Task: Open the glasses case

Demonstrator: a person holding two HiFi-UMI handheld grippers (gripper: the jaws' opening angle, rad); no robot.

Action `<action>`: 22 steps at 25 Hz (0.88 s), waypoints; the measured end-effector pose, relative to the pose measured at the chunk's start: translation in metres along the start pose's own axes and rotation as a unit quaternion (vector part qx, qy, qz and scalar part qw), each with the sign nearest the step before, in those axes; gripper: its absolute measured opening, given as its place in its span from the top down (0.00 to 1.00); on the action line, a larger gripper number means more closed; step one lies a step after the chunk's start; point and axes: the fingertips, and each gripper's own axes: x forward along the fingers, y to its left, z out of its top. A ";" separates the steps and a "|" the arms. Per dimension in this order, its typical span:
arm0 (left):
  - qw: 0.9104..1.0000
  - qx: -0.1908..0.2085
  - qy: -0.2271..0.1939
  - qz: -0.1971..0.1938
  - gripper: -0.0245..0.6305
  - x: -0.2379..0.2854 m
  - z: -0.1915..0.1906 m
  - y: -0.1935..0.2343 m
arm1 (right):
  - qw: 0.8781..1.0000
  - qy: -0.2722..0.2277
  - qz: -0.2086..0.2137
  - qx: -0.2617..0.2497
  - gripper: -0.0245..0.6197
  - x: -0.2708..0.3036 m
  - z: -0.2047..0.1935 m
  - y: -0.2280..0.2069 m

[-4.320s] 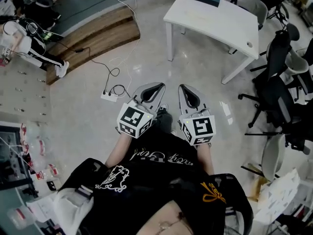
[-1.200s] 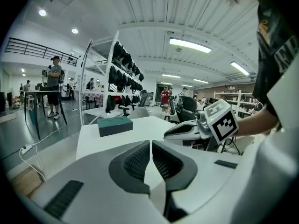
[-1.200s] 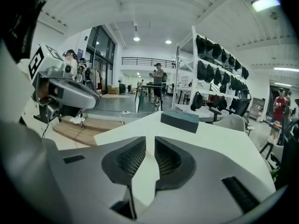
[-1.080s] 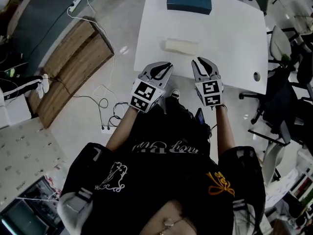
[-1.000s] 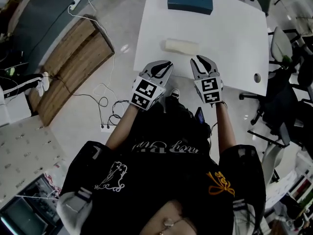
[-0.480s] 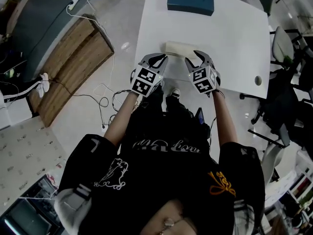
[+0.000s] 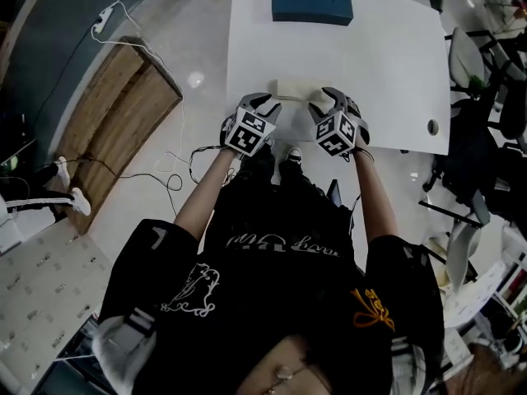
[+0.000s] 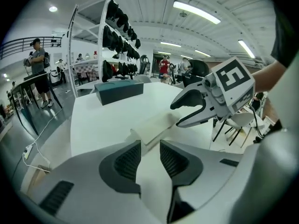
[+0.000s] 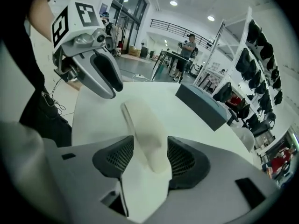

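Overhead, there is one wooden platform (image 7: pixel 115 113) on the floor at the far left, then one white table (image 7: pixel 387 64) carrying two things: one dark teal box (image 7: pixel 312 0) at its far edge and one cream glasses case (image 7: pixel 292 89) lying crosswise near the near edge. Two grippers flank the case. The left gripper (image 7: pixel 257 102) sits at its left end; in the left gripper view its jaws stand a little apart, holding nothing, with the case's end just beyond their tips. The right gripper (image 7: pixel 330 97) sits at the right end; in the right gripper view its jaws bracket that end and lie close against both sides of the case. Office chairs (image 7: pixel 469 56) stand right of the table.

The head view hides both jaw gaps behind the marker cubes. Only the gripper views show a tall rack (image 8: pixel 93 55) of dark items and one bystander (image 8: pixel 39 64) beyond the table.
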 end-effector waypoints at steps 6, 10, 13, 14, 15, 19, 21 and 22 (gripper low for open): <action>0.999 0.013 0.029 -0.014 0.77 0.029 -0.012 0.011 | 0.999 0.022 -0.025 -0.017 0.59 0.012 -0.001 0.002; 0.999 0.011 0.036 -0.021 0.77 0.041 -0.014 0.017 | 0.999 0.025 -0.043 -0.014 0.63 0.015 -0.002 -0.001; 0.999 0.011 0.035 -0.036 0.77 0.045 -0.013 0.016 | 0.998 0.028 -0.045 -0.015 0.63 0.016 -0.002 -0.001; 0.999 0.012 0.034 -0.041 0.77 0.046 -0.013 0.016 | 0.998 0.029 -0.047 -0.016 0.63 0.017 -0.002 -0.001; 0.998 0.011 0.033 -0.045 0.77 0.046 -0.013 0.016 | 0.998 0.030 -0.049 -0.016 0.63 0.017 -0.002 -0.001; 0.998 -0.008 0.029 -0.061 0.77 0.047 -0.015 0.016 | 0.998 0.034 -0.050 -0.016 0.63 0.015 -0.002 -0.002; 0.997 -0.005 0.031 -0.066 0.77 0.046 -0.015 0.016 | 0.998 0.031 -0.053 -0.015 0.64 0.012 0.002 -0.004; 0.997 0.000 0.033 -0.067 0.77 0.045 -0.015 0.016 | 0.998 0.027 -0.056 -0.016 0.64 0.009 0.006 -0.006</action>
